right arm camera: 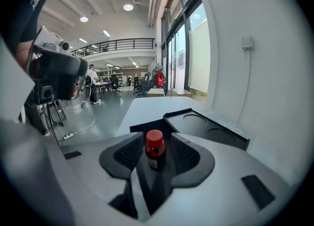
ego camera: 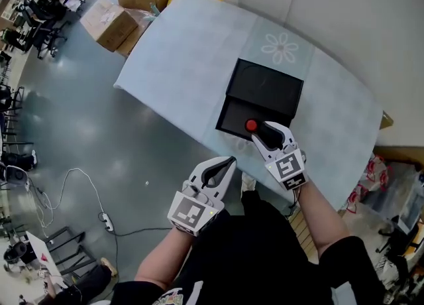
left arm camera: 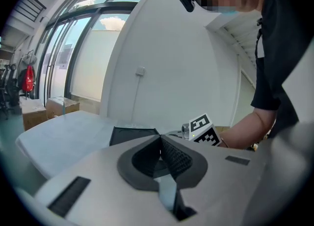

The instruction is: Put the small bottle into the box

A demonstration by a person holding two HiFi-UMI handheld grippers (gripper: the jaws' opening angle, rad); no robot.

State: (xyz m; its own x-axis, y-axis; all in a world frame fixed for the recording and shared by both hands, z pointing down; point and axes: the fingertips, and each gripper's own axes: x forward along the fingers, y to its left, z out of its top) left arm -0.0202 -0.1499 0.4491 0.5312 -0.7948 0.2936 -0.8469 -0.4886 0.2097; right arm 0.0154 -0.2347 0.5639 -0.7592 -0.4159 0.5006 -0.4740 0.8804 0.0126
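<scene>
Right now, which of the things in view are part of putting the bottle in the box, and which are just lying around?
For the job:
small bottle, standing between the right tongs
black box, open on the table

Just lying about:
cardboard boxes on the floor
power strip with its cable
left tongs, shut and empty

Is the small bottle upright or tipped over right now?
Upright. In the right gripper view the small bottle stands cap-up between the jaws of the right hand-held gripper.
</scene>
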